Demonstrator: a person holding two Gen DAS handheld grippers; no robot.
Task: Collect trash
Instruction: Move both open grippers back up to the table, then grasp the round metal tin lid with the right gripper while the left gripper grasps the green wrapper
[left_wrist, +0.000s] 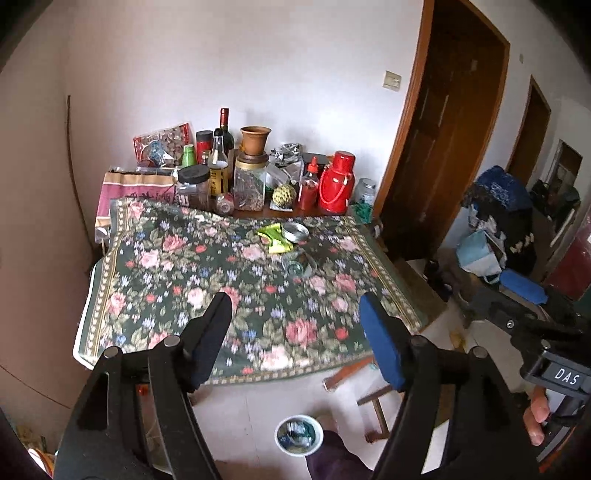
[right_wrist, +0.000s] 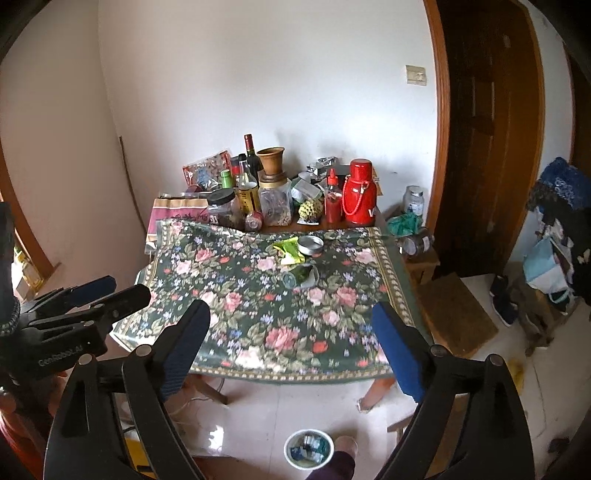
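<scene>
Both tongs hang spread and empty above the floral table (left_wrist: 155, 280): left gripper (left_wrist: 295, 332) low in the frame, right gripper (right_wrist: 291, 332) likewise. Green wrappers (left_wrist: 273, 238) lie mid-table beside a round tin (left_wrist: 295, 232); bin (left_wrist: 298, 435) on floor below.

Soft daylight, slight blur, fisheye-warped edges

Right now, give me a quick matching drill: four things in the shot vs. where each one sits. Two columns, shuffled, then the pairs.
Things:
1. green wrappers
2. red flask
3. white bin
4. round tin lid

Places:
A. on the floor in front of the table
B. on the floral cloth, just right of the wrappers
C. at the back by the wall, beside the red squeeze bottle
D. on the floral cloth, left of the lid

Pairs: 1-D, 2-C, 3-A, 4-B
</scene>
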